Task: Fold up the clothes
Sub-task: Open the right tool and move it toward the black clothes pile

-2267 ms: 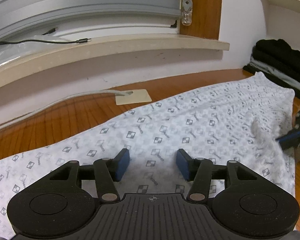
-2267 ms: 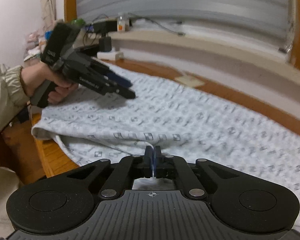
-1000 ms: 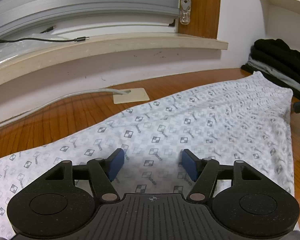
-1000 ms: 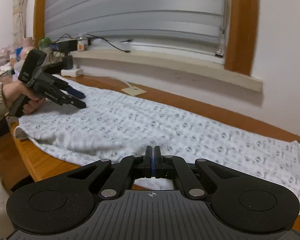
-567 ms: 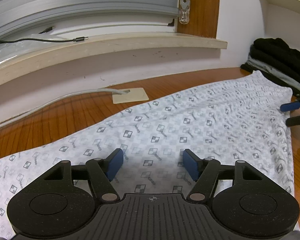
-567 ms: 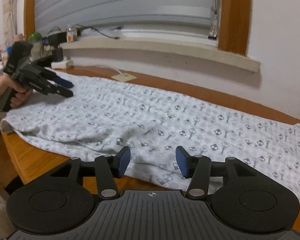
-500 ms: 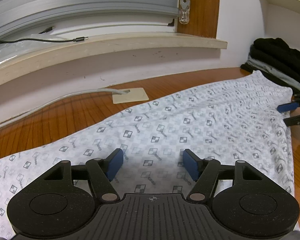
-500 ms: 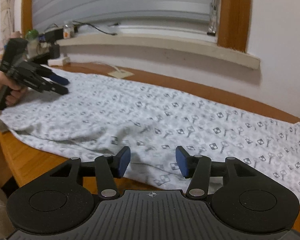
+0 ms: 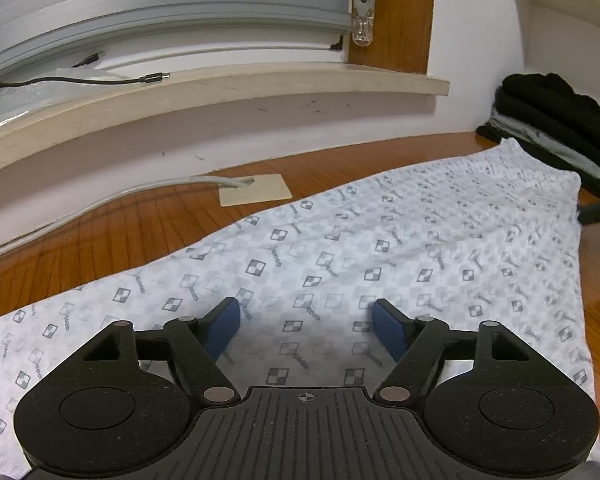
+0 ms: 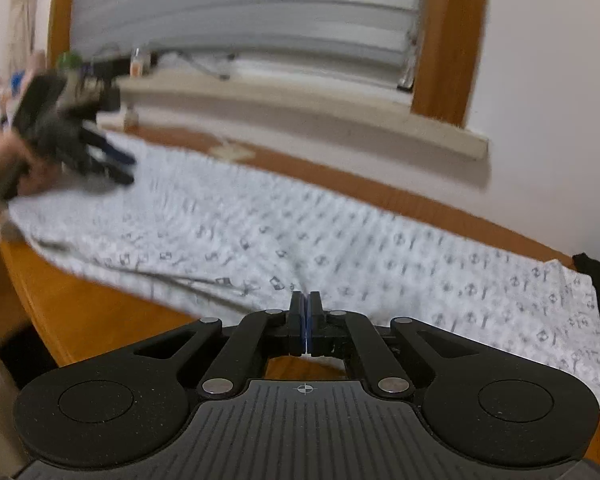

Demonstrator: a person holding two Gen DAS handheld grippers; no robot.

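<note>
A white cloth (image 9: 380, 240) printed with small grey checks lies spread along the wooden table (image 9: 100, 232). My left gripper (image 9: 306, 320) hovers over its left end. Its jaws are opening wide, the blue pads (image 9: 224, 326) are clear of the fabric, and only flat cloth lies below them. In the blurred right wrist view the same cloth (image 10: 340, 240) runs across the table, with the left gripper (image 10: 120, 164) far left in a hand (image 10: 16, 164). My right gripper (image 10: 306, 320) is shut at the cloth's near hem, with a sliver of fabric pinched between its pads. Its dark tip (image 9: 598, 212) shows at the right edge.
A stack of dark folded clothes (image 9: 552, 120) sits at the table's far right corner. A grey cable runs to a beige plate (image 9: 256, 194) on the table beyond the cloth. A window sill (image 9: 220, 88) with cords and small bottles (image 10: 136, 64) runs behind.
My right gripper opened over the near hem, dropped slightly toward it, then closed there. The left jaws spread a little wider, and the left gripper stayed where it was.
</note>
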